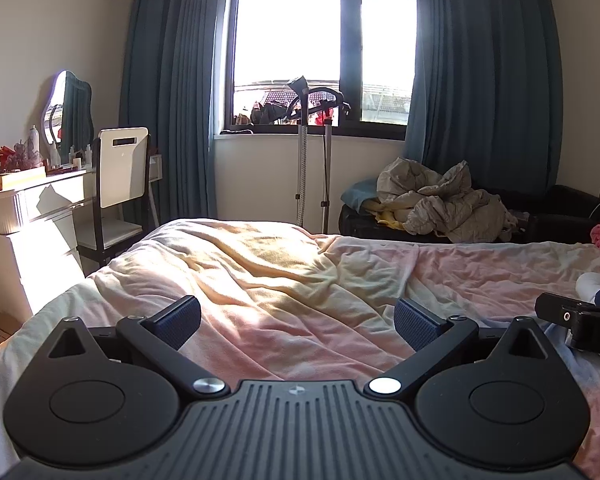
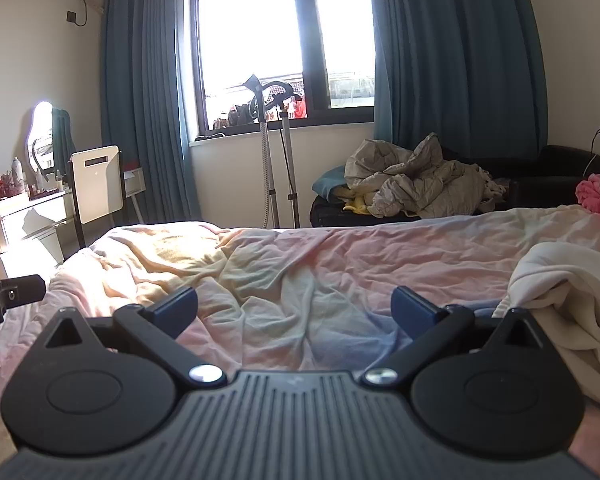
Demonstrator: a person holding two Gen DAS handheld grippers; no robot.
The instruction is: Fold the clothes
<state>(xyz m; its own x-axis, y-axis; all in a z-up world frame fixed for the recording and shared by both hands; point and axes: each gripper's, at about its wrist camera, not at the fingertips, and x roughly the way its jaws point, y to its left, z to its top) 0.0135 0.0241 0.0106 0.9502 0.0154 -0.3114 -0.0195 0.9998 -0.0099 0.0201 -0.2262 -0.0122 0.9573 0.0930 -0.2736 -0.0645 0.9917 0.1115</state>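
both the left claw (image 1: 296,326) and the right claw (image 2: 294,312) hang released and empty above the bed (image 2: 340,256). the cream garment (image 2: 572,292) lies bunched on the bed just right of the right claw, so that claw is judged nearer; its long axis cannot be told.

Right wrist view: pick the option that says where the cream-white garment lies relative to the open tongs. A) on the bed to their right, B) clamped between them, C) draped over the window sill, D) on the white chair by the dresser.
A: the cream-white garment lies bunched on the pink bed sheet, right of the right tongs, which stand open and empty.
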